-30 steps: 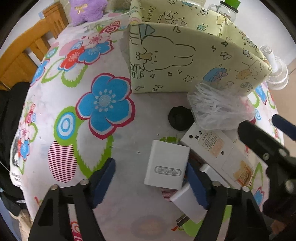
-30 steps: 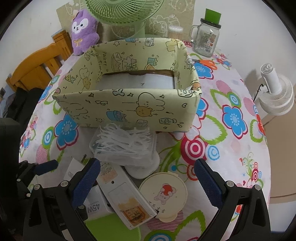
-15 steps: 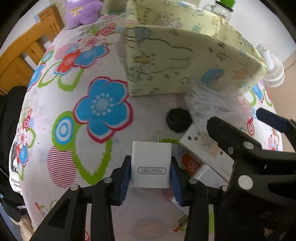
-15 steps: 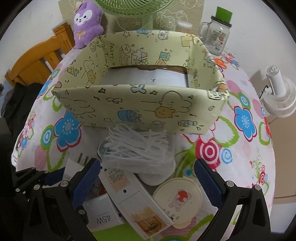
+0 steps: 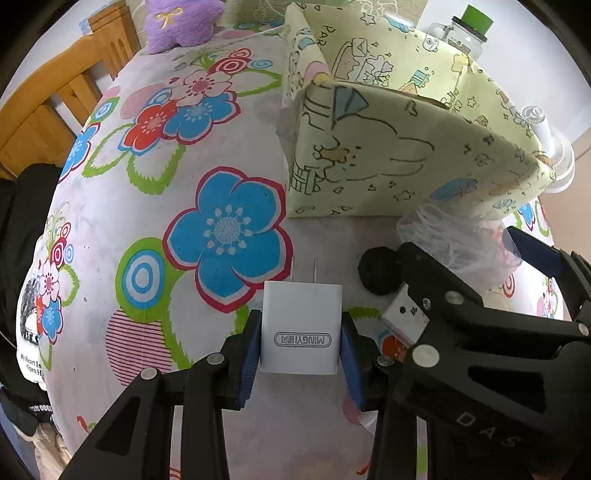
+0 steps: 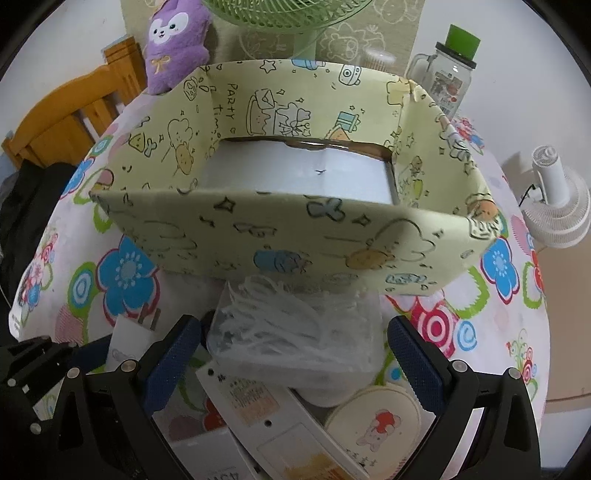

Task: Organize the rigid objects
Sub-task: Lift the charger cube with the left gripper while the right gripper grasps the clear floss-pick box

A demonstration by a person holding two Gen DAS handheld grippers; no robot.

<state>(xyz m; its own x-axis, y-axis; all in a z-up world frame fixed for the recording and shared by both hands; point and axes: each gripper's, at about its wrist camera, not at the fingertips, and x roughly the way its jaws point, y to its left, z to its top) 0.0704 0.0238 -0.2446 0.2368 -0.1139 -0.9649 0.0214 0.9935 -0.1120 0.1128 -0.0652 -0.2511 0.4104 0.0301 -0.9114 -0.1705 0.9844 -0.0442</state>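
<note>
My left gripper [image 5: 300, 343] is shut on a white wall charger [image 5: 300, 325], prongs pointing away, held above the flowered tablecloth. The yellow cartoon-print storage box [image 5: 388, 155] stands ahead and to the right; in the right wrist view the box [image 6: 295, 229] is straight ahead, with a white bottom. My right gripper [image 6: 291, 354] is open, its blue pads either side of a clear bag of white plastic ties [image 6: 295, 332]. A white remote-like device [image 6: 266, 402], a round cream coaster [image 6: 373, 428] and another white charger [image 6: 210, 458] lie below it.
A black round object [image 5: 378, 271] lies near the box. A purple plush [image 6: 173, 40], a green fan [image 6: 291, 18] and a green-lidded jar [image 6: 447, 74] stand behind the box. A white fan [image 6: 554, 199] is off to the right. A wooden chair [image 5: 48, 110] is left.
My left gripper closed on the white charger and lifted it off the cloth. My right gripper moved forward toward the box, over the bag of ties.
</note>
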